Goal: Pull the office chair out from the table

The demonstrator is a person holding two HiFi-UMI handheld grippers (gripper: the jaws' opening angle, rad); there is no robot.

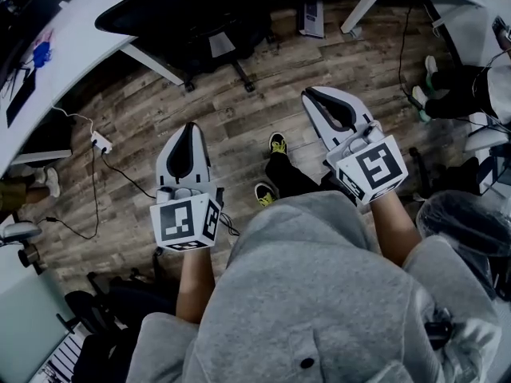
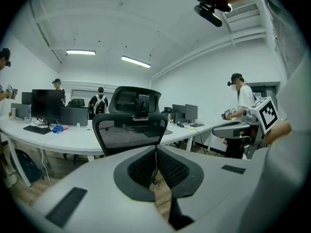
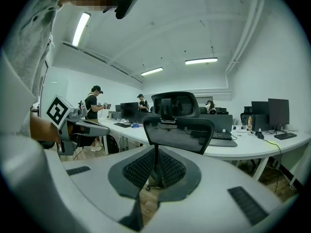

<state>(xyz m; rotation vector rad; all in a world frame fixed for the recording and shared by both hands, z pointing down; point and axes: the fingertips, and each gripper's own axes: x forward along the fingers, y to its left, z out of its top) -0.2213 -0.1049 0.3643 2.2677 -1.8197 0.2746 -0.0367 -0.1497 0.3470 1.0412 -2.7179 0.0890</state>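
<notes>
- Standing pushed in at the white table (image 1: 76,58): office chair (image 1: 192,18), mesh backrest facing the person, castors on the wood floor (image 1: 239,134).
- Left gripper (image 1: 190,128): jaws together, nothing held, well short of the chair.
- Right gripper (image 1: 309,96): jaws together, nothing held, also apart from it.

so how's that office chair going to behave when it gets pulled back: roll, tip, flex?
Probably rolls easily: the office chair stands on casters on a hard plank floor. Its mesh backrest likely gives a little. A pull high on the headrest may tilt it rather than roll it.
</notes>
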